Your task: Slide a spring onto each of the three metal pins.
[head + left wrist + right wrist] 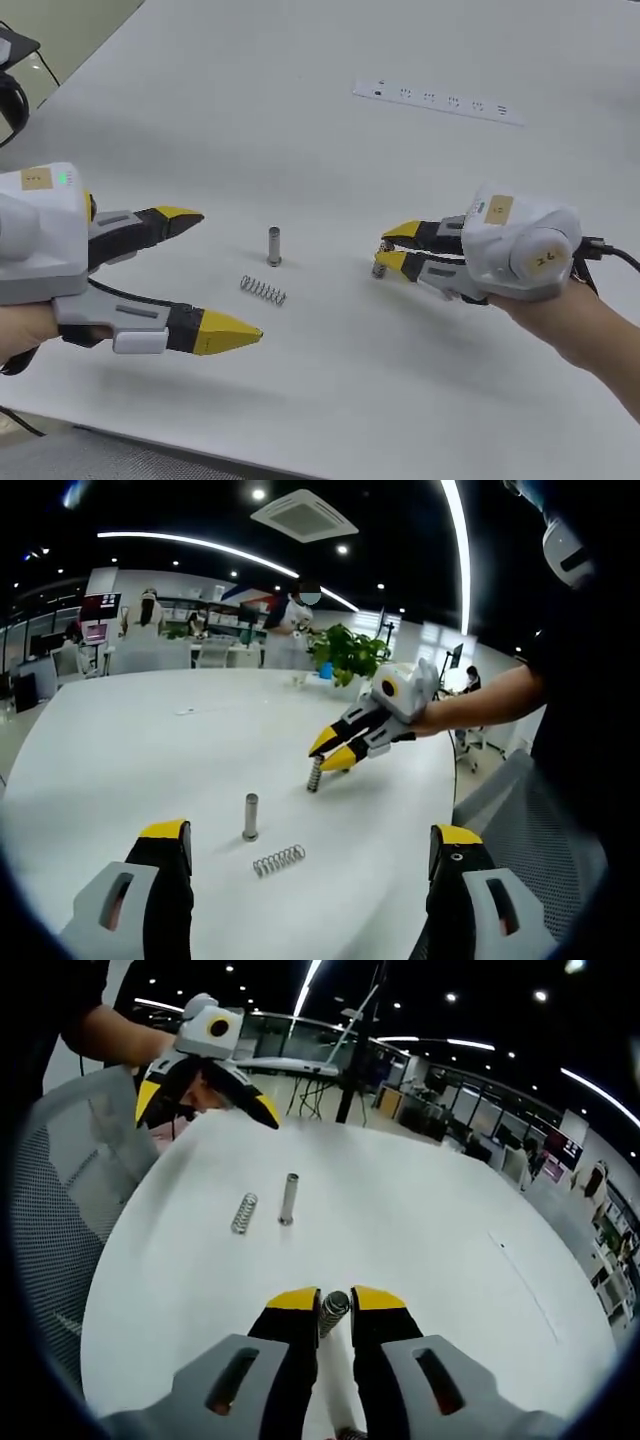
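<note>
One pin [274,246] upright, loose spring [263,290] flat beside it; left gripper [225,275] agape, empty; right gripper [383,250] tight around second spring [335,1310].

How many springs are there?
2. One spring lies on the table beside the upright pin. A second spring is pinched in the right hand-held gripper. More may be hidden.
</note>
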Demonstrator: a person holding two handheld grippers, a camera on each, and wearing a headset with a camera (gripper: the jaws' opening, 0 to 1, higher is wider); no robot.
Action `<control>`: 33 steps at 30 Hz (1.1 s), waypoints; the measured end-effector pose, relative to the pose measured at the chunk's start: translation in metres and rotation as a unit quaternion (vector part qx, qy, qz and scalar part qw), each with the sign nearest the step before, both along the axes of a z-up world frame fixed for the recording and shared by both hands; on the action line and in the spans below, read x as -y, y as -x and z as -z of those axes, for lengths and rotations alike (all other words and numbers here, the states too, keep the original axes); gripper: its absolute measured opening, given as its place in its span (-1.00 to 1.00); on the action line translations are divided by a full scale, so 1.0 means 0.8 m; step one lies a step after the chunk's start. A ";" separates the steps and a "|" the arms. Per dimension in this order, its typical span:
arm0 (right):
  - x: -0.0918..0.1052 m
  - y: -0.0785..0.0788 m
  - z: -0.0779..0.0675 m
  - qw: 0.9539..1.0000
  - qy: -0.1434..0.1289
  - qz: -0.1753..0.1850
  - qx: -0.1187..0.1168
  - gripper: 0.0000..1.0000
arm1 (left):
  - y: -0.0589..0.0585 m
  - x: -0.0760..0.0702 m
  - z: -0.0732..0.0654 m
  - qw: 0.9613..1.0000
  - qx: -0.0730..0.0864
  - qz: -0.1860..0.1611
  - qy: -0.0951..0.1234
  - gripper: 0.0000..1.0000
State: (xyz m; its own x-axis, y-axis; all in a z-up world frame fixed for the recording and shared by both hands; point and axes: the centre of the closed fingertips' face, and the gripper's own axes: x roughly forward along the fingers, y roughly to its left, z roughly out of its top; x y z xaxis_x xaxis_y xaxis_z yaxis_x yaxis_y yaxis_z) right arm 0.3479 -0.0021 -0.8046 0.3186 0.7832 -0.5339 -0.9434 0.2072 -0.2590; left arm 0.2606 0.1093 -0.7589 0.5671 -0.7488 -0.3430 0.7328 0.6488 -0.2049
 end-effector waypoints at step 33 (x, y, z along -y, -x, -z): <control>0.016 0.028 -0.052 0.992 -0.098 0.045 -0.060 -0.37 | -0.007 0.000 -0.012 1.000 0.005 0.001 0.003 0.96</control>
State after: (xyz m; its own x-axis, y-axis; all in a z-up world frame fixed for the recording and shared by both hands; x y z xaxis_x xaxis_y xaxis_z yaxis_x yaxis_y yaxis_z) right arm 0.3258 -0.0149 -0.7628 0.3351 0.8474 -0.4119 -0.9405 0.3273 -0.0918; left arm 0.2659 0.1097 -0.7493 0.5689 -0.7519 -0.3332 0.7358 0.6463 -0.2022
